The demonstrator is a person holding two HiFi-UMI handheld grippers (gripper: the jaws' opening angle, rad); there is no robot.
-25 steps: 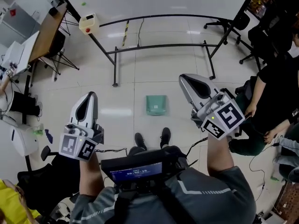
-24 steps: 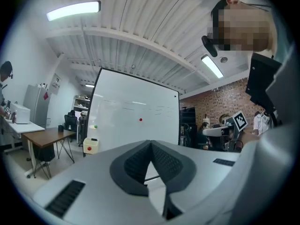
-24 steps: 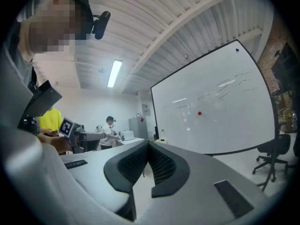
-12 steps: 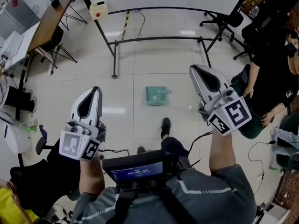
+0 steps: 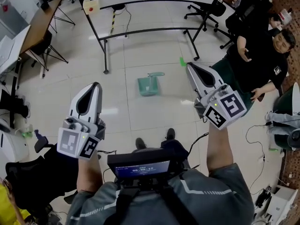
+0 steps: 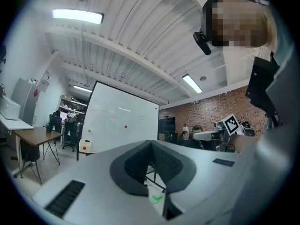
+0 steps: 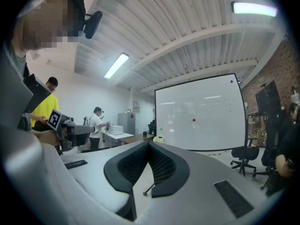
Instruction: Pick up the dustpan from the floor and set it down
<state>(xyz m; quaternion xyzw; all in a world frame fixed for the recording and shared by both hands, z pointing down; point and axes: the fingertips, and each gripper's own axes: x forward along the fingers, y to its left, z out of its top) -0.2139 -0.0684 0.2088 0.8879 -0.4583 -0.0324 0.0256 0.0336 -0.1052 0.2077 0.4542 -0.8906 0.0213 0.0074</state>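
Holding the left tool (image 5: 93, 85) level above the tiled floor (image 5: 122, 121), with its jaws pressed together at the tips and nothing pinched between the pads. Holding the right tool (image 5: 190, 65) level as well, with its jaws likewise pressed together and empty, aimed toward a whiteboard (image 7: 201, 114). Touching nothing with either tool.

Seeing the green dustpan (image 5: 149, 85) flat on the floor, ahead of the 2 tools and between them in the head view, lower than both and apart from both. Noting its handle turned toward the upper right of that view, roughly toward a green tape mark (image 5: 183, 61) on the tiles just beside the right tool's tip in the picture. Placing the dustpan short of the black whiteboard stand (image 5: 140, 31) and beyond the dark shoes (image 5: 139, 143).

Counting 2 tools, each with 1 marker cube: left cube (image 5: 77, 144), right cube (image 5: 226, 109). Counting 1 dustpan, 1 green tape mark, 2 shoes, 1 small screen (image 5: 139, 165) on the chest rig, 1 yellow box (image 5: 90, 4) with a red button on the stand's left post, 1 wooden bench (image 5: 35, 29) at the left edge, and 1 seated person in black (image 5: 262, 55) at the right edge.
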